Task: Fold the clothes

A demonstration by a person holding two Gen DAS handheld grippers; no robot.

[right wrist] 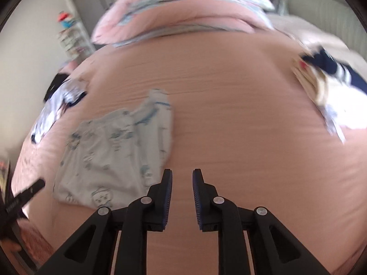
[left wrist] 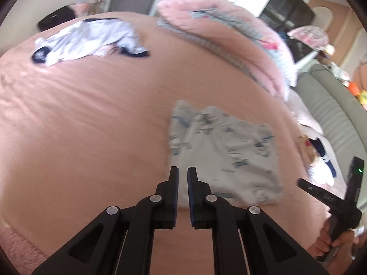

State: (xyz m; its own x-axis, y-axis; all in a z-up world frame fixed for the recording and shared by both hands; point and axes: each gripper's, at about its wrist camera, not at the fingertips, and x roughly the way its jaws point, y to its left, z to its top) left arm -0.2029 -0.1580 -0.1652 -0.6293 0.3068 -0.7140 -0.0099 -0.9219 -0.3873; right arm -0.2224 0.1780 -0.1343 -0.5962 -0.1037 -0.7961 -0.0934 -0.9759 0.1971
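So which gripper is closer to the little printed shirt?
Probably the left gripper: the shirt lies right at its fingertips. The right gripper points mostly at bare sheet.

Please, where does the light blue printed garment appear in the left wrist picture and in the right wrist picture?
Left wrist: light blue printed garment lies right of centre, beyond the left tool.
Right wrist: the garment lies left of centre.
Shared landmark: pink bedsheet under it.

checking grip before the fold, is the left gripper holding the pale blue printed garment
No, the left gripper is empty, its jaws slightly apart above the pink bedsheet, while the pale blue printed garment lies beside it.
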